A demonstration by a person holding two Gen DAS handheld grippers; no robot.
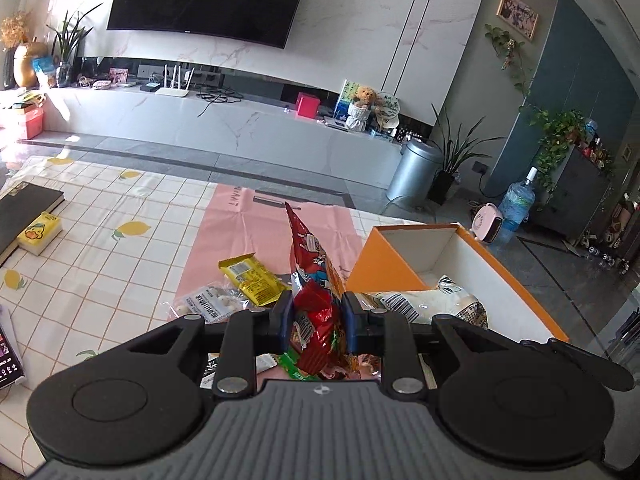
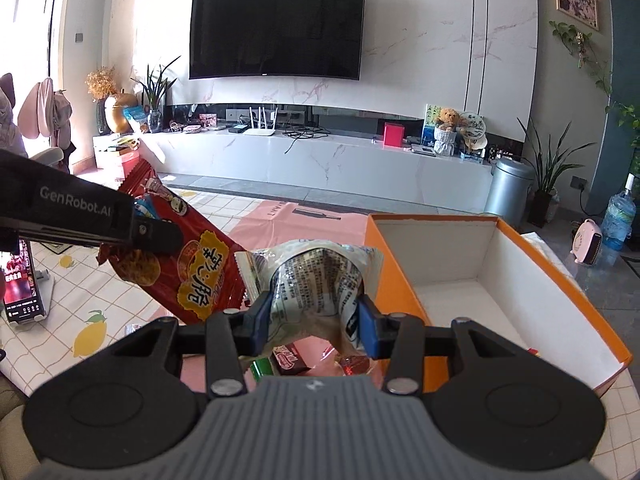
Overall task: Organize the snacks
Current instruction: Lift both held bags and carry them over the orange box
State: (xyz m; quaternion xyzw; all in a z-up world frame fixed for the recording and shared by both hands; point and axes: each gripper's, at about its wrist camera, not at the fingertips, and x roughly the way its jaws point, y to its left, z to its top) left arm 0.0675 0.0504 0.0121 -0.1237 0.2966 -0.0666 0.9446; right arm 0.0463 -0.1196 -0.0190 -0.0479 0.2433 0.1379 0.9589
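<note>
Meanwhile the left gripper (image 1: 318,318) clamps a red snack bag (image 1: 310,264), long axis rising away from the camera; the right gripper (image 2: 314,318) pinches a white snack pouch (image 2: 316,280).

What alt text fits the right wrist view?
The right tongs grip a crumpled clear snack bag beside an open orange box. To the left, the left tongs hold a red snack bag over the pink mat.
</note>
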